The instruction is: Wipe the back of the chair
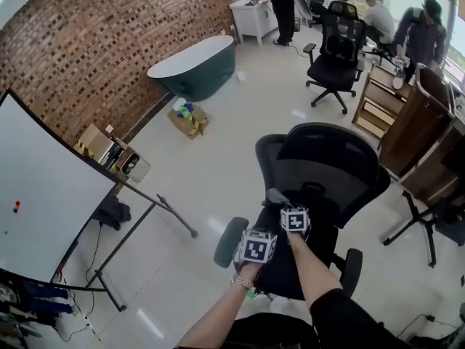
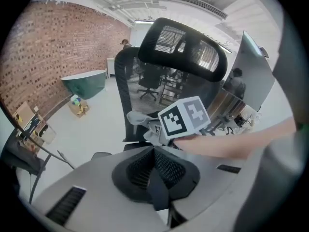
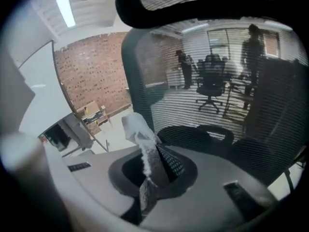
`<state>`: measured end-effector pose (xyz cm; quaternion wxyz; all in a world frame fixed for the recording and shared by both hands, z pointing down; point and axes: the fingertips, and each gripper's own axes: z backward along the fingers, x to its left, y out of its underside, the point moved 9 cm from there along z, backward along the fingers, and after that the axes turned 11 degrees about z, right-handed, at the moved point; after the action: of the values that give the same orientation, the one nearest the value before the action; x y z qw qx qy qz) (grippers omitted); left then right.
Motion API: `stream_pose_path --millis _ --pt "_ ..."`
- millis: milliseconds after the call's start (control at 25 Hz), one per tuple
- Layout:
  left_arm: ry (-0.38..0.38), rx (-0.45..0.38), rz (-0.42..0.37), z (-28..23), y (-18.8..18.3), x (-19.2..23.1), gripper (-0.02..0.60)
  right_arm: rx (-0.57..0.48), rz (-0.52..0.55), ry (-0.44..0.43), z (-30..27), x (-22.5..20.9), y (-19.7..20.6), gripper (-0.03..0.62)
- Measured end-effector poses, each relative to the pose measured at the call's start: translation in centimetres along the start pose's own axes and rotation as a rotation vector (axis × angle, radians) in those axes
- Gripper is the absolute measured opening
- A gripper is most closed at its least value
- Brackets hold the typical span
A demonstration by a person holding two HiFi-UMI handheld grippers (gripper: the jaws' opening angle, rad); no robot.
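Right gripper (image 3: 152,170) has its jaws clamped on a pale cloth (image 3: 137,129), which sticks up right by the mesh back of the black office chair (image 3: 217,105). Can't tell if the cloth's actually touching it. Left gripper (image 2: 157,178) has its jaws pressed together with nothing in them, just beside the right one.

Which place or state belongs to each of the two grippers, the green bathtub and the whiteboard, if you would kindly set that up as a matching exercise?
Things:
1. right gripper
2. left gripper
3. dark green oval bathtub
4. large white whiteboard

Places or states:
A. stands on the floor near the red brick wall
B. jaws shut on a pale grey cloth
C. jaws together with nothing between them
D. fills the left edge of the head view

Pairs: 1-B, 2-C, 3-A, 4-D
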<state>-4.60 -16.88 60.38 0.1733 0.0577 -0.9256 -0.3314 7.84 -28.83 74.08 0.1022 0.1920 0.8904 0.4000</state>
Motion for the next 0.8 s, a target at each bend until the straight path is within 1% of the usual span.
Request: stream_pose_path --millis 80,160,240,320,400,560,640,720,800 --pt "-0.014 -0.013 0.021 0.9 0.1 1.4 0.003 0.036 -0.007 0.037 -0.7 -1.4 0.4 0.012" --pt "-0.023 -0.022 0.033 1.3 0.2 2.5 0.003 0.034 -0.023 0.079 -0.3 -3.7 0.9 0.012" --pt "-0.024 -0.025 0.019 1.0 0.1 2.8 0.003 0.046 -0.054 0.134 0.9 -6.7 2.1 0.012" --pt "-0.007 -0.019 0.007 0.3 0.1 2.3 0.003 0.07 -0.101 0.214 3.0 -10.1 4.0 0.012" --pt "0.03 -0.013 0.001 -0.4 -0.2 1.3 0.003 0.079 -0.156 0.295 5.8 -13.5 6.0 0.012" --pt "0.116 -0.003 -0.055 -2.0 -0.8 -2.0 0.003 0.111 -0.246 0.428 12.2 -19.7 10.6 0.012" --pt "0.14 -0.005 -0.066 -2.8 -0.9 -3.4 0.003 0.111 -0.276 0.474 15.0 -22.0 12.4 0.012" --pt "0.172 -0.004 -0.074 -3.4 -1.0 -5.1 0.003 0.107 -0.327 0.509 17.9 -23.8 14.2 0.012" --pt "0.202 -0.006 -0.095 -3.7 -1.1 -6.8 0.003 0.085 -0.371 0.526 20.2 -24.5 15.2 0.012"
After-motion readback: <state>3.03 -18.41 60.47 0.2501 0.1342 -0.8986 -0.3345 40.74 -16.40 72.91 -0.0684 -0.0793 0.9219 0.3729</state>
